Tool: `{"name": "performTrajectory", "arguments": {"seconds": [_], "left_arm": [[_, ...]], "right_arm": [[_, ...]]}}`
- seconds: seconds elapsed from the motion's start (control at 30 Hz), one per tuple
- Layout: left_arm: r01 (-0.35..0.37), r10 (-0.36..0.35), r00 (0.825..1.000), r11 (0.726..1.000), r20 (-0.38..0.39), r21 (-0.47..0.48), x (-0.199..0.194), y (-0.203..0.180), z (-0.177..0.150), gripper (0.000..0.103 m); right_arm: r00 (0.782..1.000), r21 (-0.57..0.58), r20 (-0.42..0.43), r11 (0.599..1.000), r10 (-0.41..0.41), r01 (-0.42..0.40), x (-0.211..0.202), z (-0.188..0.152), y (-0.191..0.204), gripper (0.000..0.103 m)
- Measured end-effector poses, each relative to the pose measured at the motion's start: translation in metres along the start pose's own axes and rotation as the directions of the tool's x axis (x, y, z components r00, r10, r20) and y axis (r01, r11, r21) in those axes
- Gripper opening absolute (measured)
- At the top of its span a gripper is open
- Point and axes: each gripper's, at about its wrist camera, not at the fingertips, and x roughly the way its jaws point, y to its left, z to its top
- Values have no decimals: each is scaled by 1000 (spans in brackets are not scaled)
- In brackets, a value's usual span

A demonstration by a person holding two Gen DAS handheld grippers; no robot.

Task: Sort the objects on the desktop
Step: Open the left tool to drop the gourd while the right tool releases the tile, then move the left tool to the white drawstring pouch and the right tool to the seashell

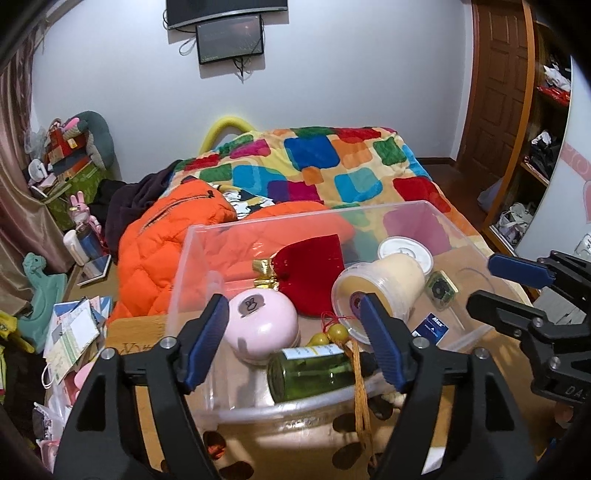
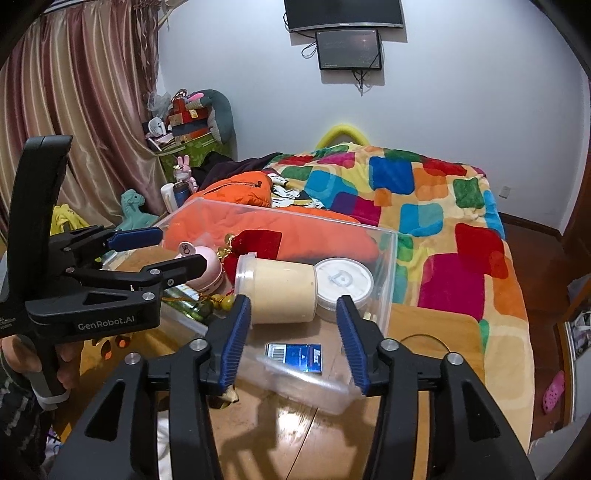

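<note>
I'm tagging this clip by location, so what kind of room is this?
Most likely a bedroom: a bed under a colourful patchwork blanket, pink curtains, and a wall-mounted TV above a smaller screen.

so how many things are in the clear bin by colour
Inside the clear bin:
red: 1, velvet pouch
pink: 1, round case
green: 1, glass bottle
cream: 1, lying jar
white: 1, round lid
blue: 1, small box
yellow: 1, bead charm
total: 7

White wall (image 2: pixel 461 110), patchwork bed (image 2: pixel 424 206) (unmade), curtains (image 2: pixel 85 110)
</note>
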Motion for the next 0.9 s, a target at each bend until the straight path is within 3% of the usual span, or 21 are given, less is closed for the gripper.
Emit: {"name": "performTrajectory", "arguments": {"seconds": [0.23,0.63,0.9], "left_arm": [[-28,28,999,1000,35,4,-28,-2,-12,89],[-2,3,1000,1000,23,-26,-65,-7,-51,92],[36,-36,999,999,-7,-12,-82,-31,-83,93]], "right_arm": [[1000,15,20,1000,3,-3,-28,-9,8,62],[999,42,6,999,-35,35,-57,-37,11,64],[999,86,-22,995,-50,52,-66,-56,-2,64]]}}
